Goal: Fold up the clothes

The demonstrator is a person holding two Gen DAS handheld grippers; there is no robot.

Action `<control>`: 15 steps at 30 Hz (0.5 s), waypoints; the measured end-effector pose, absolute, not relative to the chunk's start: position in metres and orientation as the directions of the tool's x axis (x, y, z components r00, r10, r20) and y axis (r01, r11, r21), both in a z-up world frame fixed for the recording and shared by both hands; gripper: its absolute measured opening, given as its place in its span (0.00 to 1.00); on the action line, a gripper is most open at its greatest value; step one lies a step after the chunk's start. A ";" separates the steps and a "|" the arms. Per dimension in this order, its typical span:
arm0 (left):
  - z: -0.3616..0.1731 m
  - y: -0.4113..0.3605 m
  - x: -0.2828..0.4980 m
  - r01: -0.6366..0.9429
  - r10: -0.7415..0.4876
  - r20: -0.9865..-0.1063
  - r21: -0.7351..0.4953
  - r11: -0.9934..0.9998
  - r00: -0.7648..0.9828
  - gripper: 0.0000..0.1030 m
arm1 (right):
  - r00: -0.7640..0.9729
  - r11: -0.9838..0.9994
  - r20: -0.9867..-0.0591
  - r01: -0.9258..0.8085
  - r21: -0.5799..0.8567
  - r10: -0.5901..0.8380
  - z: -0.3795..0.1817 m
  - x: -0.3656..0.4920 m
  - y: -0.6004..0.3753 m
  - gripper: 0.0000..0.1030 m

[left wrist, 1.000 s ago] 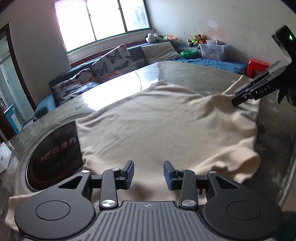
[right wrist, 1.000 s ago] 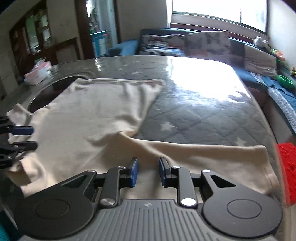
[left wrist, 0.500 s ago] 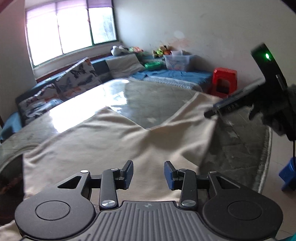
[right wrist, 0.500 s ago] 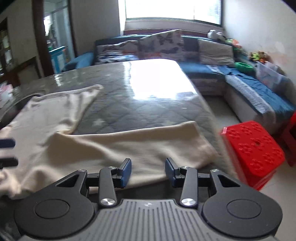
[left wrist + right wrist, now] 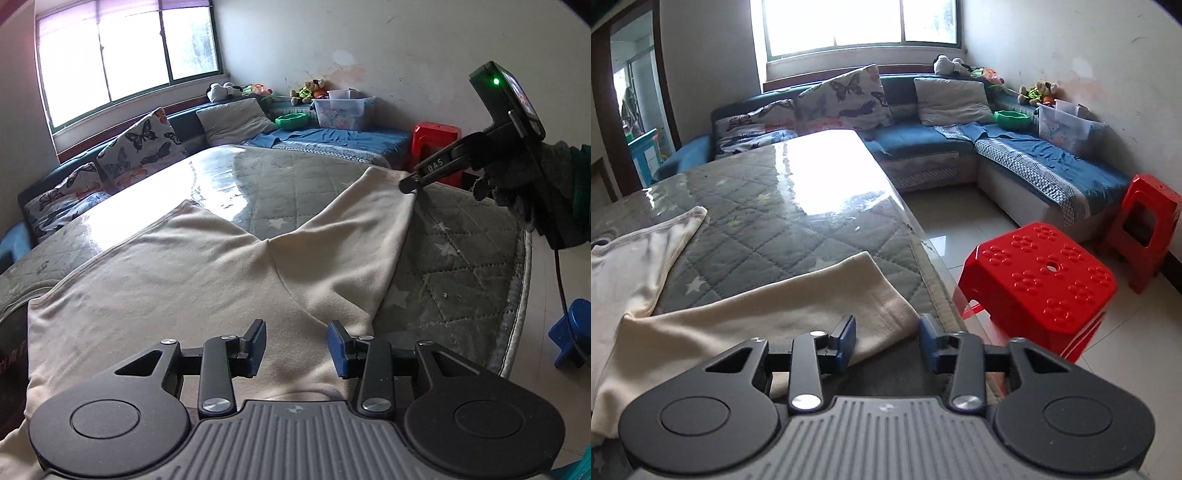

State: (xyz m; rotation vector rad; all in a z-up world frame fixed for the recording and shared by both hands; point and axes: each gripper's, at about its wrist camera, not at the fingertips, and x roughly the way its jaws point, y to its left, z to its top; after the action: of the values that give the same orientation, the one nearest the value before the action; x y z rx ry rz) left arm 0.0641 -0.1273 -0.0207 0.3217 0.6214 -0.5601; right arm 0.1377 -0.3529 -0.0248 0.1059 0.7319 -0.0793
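Observation:
A cream garment (image 5: 177, 280) lies spread on the quilted grey table (image 5: 454, 266), with two long parts splitting into a V. My left gripper (image 5: 296, 345) is open and empty, just above the garment's near part. My right gripper (image 5: 887, 341) is open, hovering over the end of the cream part (image 5: 812, 299) near the table's right edge, with nothing between its fingers. In the left wrist view the right gripper (image 5: 408, 184) sits at the far corner of that part.
A red stool (image 5: 1038, 280) stands right beside the table edge, a second red stool (image 5: 1145, 221) further back. A blue sofa (image 5: 997, 147) with butterfly cushions (image 5: 846, 99) runs along the wall. A blue stool (image 5: 572, 332) stands on the floor at right.
Both grippers have swung right along the table. The right gripper has moved from the garment's middle to the end of its right part and opened wider. The left stays open.

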 end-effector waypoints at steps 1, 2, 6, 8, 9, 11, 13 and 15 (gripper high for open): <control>-0.019 -0.126 0.064 0.578 -0.393 -0.623 0.117 0.808 0.676 0.39 | 0.743 0.992 -0.669 0.104 0.075 -0.027 -0.025 0.138 -0.352 0.09; -0.017 -0.124 0.064 0.570 -0.390 -0.619 0.116 0.813 0.682 0.39 | 0.746 0.992 -0.665 0.099 0.077 -0.023 -0.024 0.138 -0.351 0.08; -0.008 -0.117 0.069 0.545 -0.383 -0.602 0.104 0.832 0.700 0.39 | 0.779 0.992 -0.626 0.104 0.076 -0.034 -0.011 0.134 -0.351 0.07; -0.007 -0.116 0.072 0.540 -0.383 -0.602 0.096 0.837 0.701 0.39 | 0.791 0.991 -0.610 0.112 0.072 -0.045 -0.004 0.132 -0.353 0.06; -0.009 -0.117 0.074 0.540 -0.385 -0.604 0.091 0.837 0.698 0.39 | 0.794 0.991 -0.606 0.116 0.066 -0.052 -0.002 0.132 -0.355 0.06; -0.013 -0.120 0.075 0.544 -0.385 -0.610 0.091 0.834 0.692 0.39 | 0.786 0.991 -0.615 0.119 0.054 -0.060 -0.005 0.133 -0.355 0.06; -0.019 -0.125 0.075 0.552 -0.385 -0.622 0.091 0.829 0.681 0.39 | 0.775 0.991 -0.629 0.120 0.052 -0.061 -0.011 0.135 -0.355 0.06; -0.023 -0.128 0.073 0.551 -0.379 -0.627 0.098 0.829 0.681 0.39 | 0.769 0.990 -0.637 0.125 0.058 -0.059 -0.017 0.136 -0.354 0.06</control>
State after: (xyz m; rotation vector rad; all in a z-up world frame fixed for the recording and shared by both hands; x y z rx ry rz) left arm 0.0733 -0.1276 -0.0230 0.2905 0.6325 -0.5299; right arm 0.1365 -0.3542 -0.0173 0.0993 0.6873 -0.0999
